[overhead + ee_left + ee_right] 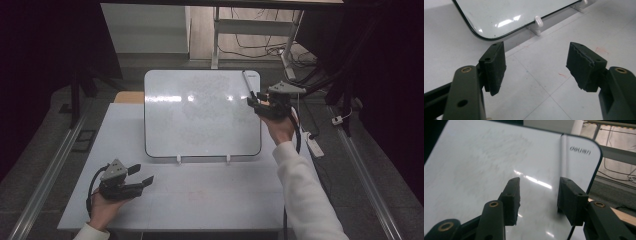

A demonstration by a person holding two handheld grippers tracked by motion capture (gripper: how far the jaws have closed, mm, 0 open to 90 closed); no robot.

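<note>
Both grippers' jaws spread, empty; whiteboard [200,112] w/ faint smudges (illegible), R gripper [261,101] near pen [248,83].

A white table [200,195] carries everything; its top is marked by thin seam lines and a few faint red smears, seen in the left gripper view just ahead of the left gripper [536,67]; a whiteboard [200,112] with a dark rim stands tilted on the table's far half, propped on two small white feet [178,159], ahead of the left gripper and directly in front of the right gripper [537,197]; the board's near edge meets the tabletop; its surface carries faint grey erased traces.
</note>
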